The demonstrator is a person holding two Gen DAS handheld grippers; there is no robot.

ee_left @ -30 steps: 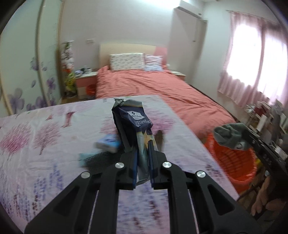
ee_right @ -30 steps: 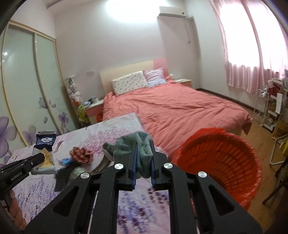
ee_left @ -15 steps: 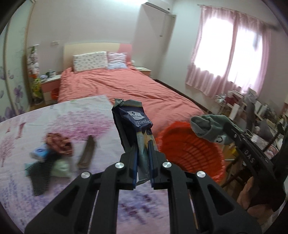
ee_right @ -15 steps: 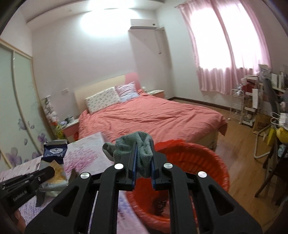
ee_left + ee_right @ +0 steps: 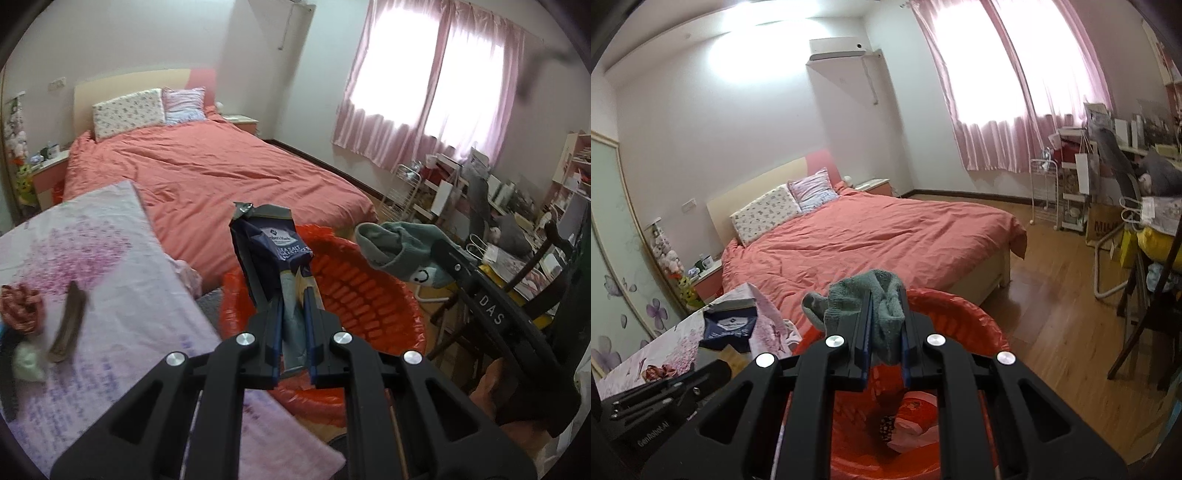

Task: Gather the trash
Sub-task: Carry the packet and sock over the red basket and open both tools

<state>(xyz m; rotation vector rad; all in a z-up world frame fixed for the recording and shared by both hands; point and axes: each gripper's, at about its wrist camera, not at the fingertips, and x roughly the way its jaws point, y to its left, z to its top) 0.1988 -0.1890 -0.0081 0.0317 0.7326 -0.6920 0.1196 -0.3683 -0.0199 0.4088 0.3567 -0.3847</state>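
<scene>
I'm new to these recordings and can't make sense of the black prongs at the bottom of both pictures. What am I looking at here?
No robot here: a person carries a hand-held two-finger gripper in each hand, and each has a wide-angle camera looking forward along its fingers. The black prongs are those fingers.

In the left camera's picture, the left gripper is shut on a dark blue snack bag. The right gripper, in its own camera's picture, is shut on a grey-green sock. Both are held above an orange basket that already has some trash in it.

Beside it is a table with a floral cloth, on which a crumpled red wrapper and a brown strip-like item lie. Behind is a bed.
</scene>
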